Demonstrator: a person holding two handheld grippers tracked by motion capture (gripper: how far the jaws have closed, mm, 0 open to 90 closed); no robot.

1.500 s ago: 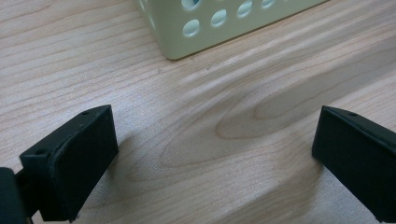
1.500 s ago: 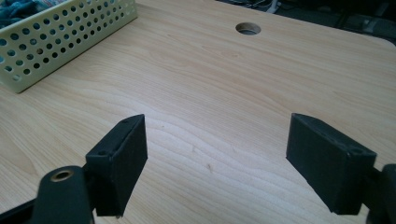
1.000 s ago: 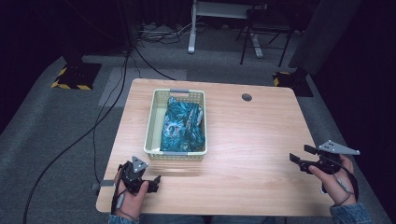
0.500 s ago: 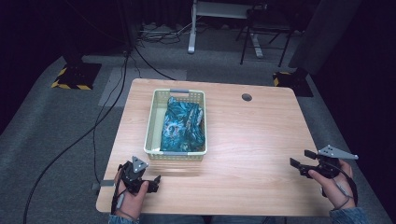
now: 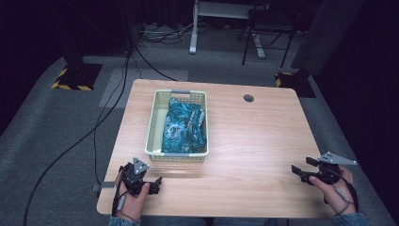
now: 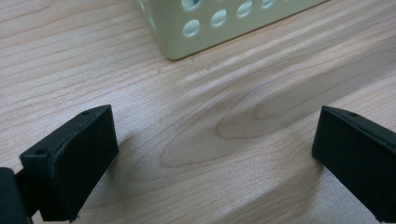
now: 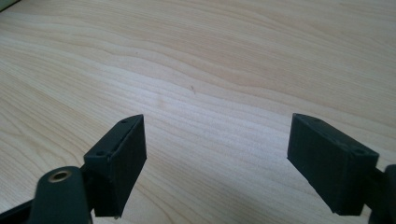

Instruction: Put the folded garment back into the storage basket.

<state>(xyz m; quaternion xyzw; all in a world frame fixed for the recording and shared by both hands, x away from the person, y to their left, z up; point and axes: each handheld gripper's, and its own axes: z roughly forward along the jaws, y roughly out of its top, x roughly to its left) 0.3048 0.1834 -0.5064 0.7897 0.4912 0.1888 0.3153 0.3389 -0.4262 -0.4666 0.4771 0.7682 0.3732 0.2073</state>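
1. The worktop (image 5: 263, 141) is seen from the high view as a pale wooden slab, with both claws held at its near edge and a wide bare stretch between them.

2. The basket (image 5: 178, 123), cream and perforated, is set left of the worktop's middle, with its long axis running away from the person. Its near corner (image 6: 187, 35) is seen close ahead in the left claw view.

3. The blue-green patterned cloth (image 5: 184, 126) is bundled inside the basket, lying lengthwise along it and filling most of the floor.

4. The left claw (image 5: 149, 181) is held just in front of the basket's near end, its jaws spread wide with nothing between them. The basket lies straight ahead of it and slightly to the right.

5. The right claw (image 5: 297, 172) is held near the right edge, well apart from the basket, its jaws also parted wide over bare wood (image 7: 215, 93) and gripping nothing.

6. The left claw is judged the nearer one for any reach to the cloth, by a short forward move over the near rim.
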